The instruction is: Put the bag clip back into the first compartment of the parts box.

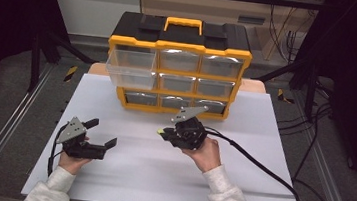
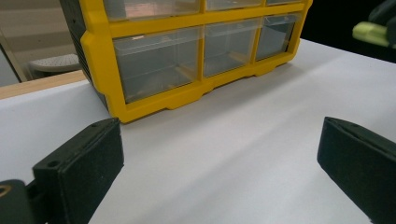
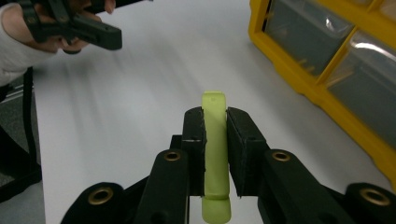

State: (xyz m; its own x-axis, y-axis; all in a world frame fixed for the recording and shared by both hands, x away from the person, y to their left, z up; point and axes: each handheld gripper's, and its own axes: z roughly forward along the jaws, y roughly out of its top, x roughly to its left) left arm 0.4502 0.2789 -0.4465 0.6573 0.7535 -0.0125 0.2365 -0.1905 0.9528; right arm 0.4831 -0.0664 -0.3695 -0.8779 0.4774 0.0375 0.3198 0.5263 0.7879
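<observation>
Right gripper [image 3: 215,154] clamped on a lime-green clip [image 3: 215,140], held above the table [image 1: 239,172] near the organizer [image 1: 177,70]. Left gripper [image 1: 98,133] jaws apart, empty, low over the table. Carry step; next likely calls for lining up with the pulled-out top-left drawer [image 1: 130,70].

Two hand-held grippers, both matte black, seen in front of a yellow organiser [image 1: 177,72]. The left gripper [image 1: 103,133] and right gripper [image 1: 165,134] each carry a grey three-cornered plate on top. Their jaws are blocky black pads on linked arms with brass-ringed pivot holes. A thick black cable [image 1: 260,167] trails from the right gripper, away from the organiser. The person wears pale grey knit sleeves [image 1: 224,196] with ribbed cuffs.
</observation>
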